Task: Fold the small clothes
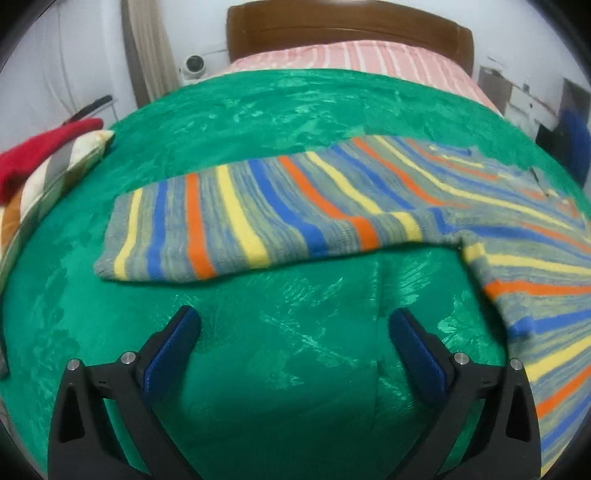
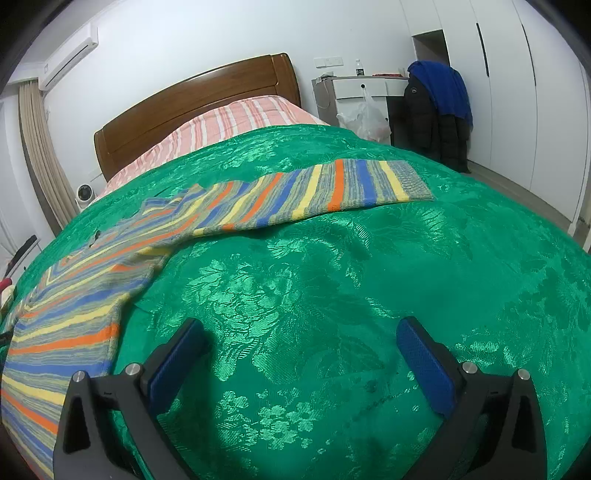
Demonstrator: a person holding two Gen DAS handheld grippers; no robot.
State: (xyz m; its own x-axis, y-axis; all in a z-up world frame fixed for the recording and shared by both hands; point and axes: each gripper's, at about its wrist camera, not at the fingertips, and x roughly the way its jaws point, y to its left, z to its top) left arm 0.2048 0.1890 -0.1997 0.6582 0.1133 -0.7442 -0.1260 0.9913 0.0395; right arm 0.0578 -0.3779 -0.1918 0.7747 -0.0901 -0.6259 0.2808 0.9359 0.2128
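Observation:
A striped sweater [image 1: 295, 206] in grey, blue, orange and yellow lies spread flat on a green bedspread [image 1: 280, 369]. In the left wrist view one sleeve stretches left across the middle and the body runs off to the right. My left gripper [image 1: 293, 325] is open over bare bedspread, just short of that sleeve. In the right wrist view the sweater [image 2: 122, 273] has its other sleeve [image 2: 362, 184] reaching to the right and its body at lower left. My right gripper [image 2: 301, 336] is open above the green bedspread [image 2: 332, 280], with its left finger beside the sweater's hem.
A brown headboard [image 1: 347, 33] and pink striped sheet [image 1: 354, 55] lie at the far end. Folded red and checked fabrics [image 1: 40, 162] sit at the bed's left edge. A dark jacket [image 2: 439, 107], a white cabinet [image 2: 362, 88] and a plastic bag [image 2: 365, 118] stand past the right side.

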